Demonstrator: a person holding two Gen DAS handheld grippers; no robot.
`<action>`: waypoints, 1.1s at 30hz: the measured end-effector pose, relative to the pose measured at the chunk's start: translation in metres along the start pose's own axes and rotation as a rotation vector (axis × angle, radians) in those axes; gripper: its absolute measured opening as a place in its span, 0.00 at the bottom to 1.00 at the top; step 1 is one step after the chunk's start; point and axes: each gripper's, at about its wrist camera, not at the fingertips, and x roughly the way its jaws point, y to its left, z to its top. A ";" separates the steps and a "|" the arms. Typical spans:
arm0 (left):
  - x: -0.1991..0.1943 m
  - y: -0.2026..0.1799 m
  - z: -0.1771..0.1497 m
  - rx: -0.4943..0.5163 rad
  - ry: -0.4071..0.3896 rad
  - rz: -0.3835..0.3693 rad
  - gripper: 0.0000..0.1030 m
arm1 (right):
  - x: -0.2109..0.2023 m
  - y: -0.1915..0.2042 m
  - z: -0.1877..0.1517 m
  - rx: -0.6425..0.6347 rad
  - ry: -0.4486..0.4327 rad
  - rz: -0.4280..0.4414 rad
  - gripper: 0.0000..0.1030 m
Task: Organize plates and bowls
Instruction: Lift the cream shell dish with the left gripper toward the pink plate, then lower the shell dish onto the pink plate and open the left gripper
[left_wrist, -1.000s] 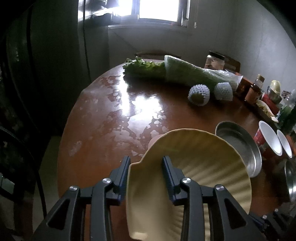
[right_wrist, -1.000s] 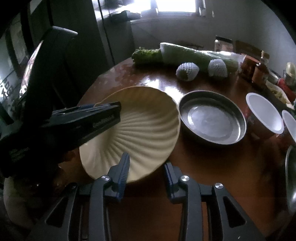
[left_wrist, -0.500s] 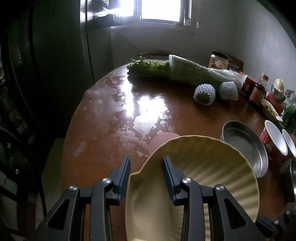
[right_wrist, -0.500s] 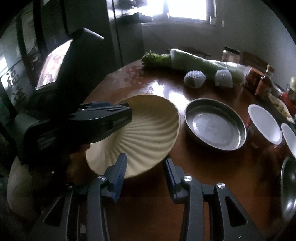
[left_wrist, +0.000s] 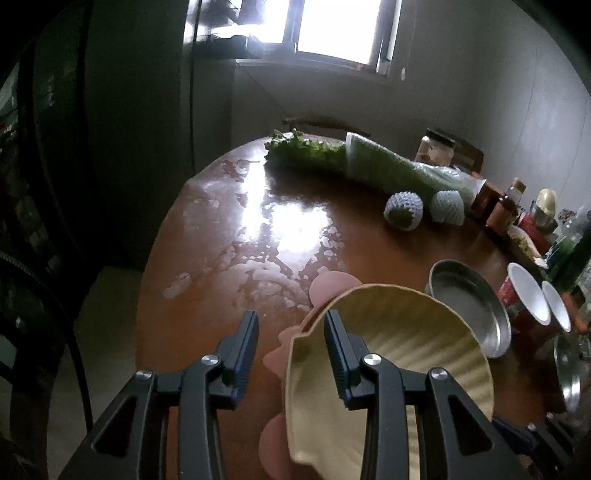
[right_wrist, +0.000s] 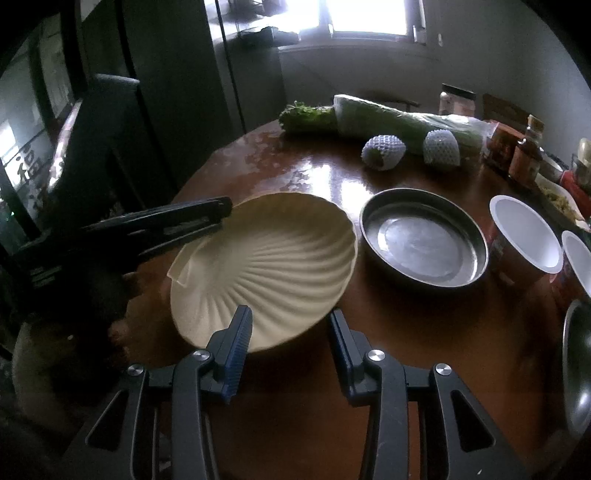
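Note:
A cream shell-shaped plate (right_wrist: 273, 266) lies on a pink scalloped plate (left_wrist: 330, 286) near the table's front left. In the left wrist view the cream plate (left_wrist: 399, 332) sits just right of my left gripper (left_wrist: 290, 341), whose jaws stand apart; the plate's rim is by the right finger, no longer between the jaws. In the right wrist view the left gripper (right_wrist: 207, 214) lies at the plate's left rim. My right gripper (right_wrist: 290, 326) is open, its fingers straddling the plate's near edge above it. A steel dish (right_wrist: 423, 236) sits to the right.
A bagged cabbage (right_wrist: 399, 120) and greens (right_wrist: 306, 114) lie at the back, with two net-wrapped fruits (right_wrist: 382, 151) in front. Two white-lined paper cups (right_wrist: 524, 236), jars and bottles (right_wrist: 526, 155) and another steel dish (right_wrist: 578, 369) crowd the right side. The table's left edge (left_wrist: 155, 258) drops to the floor.
My left gripper has let go of the cream plate and shifted left of its rim. The plate has settled onto the pink plate. My right gripper has stayed open and drawn back slightly.

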 end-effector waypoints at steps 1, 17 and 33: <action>-0.003 0.001 -0.002 -0.001 -0.005 -0.004 0.36 | -0.001 0.001 -0.001 -0.004 -0.003 0.002 0.42; -0.011 -0.015 -0.016 0.079 0.011 0.014 0.36 | 0.012 0.017 0.004 -0.084 0.014 -0.010 0.44; -0.016 -0.022 -0.014 0.079 0.003 0.049 0.36 | -0.008 -0.007 -0.005 -0.023 -0.033 -0.021 0.50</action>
